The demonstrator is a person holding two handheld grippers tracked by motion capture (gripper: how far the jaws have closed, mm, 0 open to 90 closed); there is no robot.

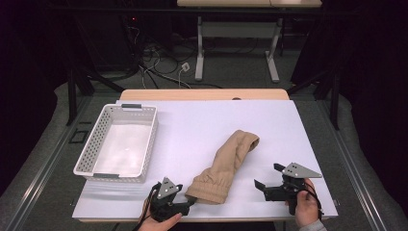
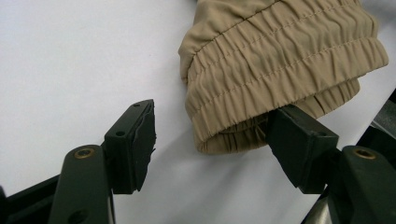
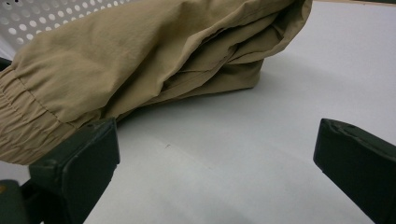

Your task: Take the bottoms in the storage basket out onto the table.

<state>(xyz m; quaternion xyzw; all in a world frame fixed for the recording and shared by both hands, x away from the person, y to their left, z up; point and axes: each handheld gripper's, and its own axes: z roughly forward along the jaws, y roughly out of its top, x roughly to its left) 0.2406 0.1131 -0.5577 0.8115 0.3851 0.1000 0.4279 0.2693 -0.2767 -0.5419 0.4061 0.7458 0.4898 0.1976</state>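
A tan sleeve-like garment (image 1: 226, 166) with an elastic ribbed cuff lies slantwise on the white table top (image 1: 192, 125), cuff end toward the front edge. My left gripper (image 1: 190, 202) sits at that cuff, jaws apart. In the left gripper view the cuff (image 2: 275, 60) lies between the jaws of my left gripper (image 2: 212, 123): one jaw's tip is at the cuff's opening, the other stands clear on bare table. My right gripper (image 1: 267, 175) rests to the right of the garment, open wide. Its own view (image 3: 219, 140) has bare table between the jaws and the garment (image 3: 140, 60) beyond.
A white perforated basket (image 1: 151, 139) stands at the left of the table with nothing in it, and part of its wall (image 3: 46, 14) shows behind the garment. Bare white surface lies right of the garment. Table legs and cables are on the floor beyond the far edge.
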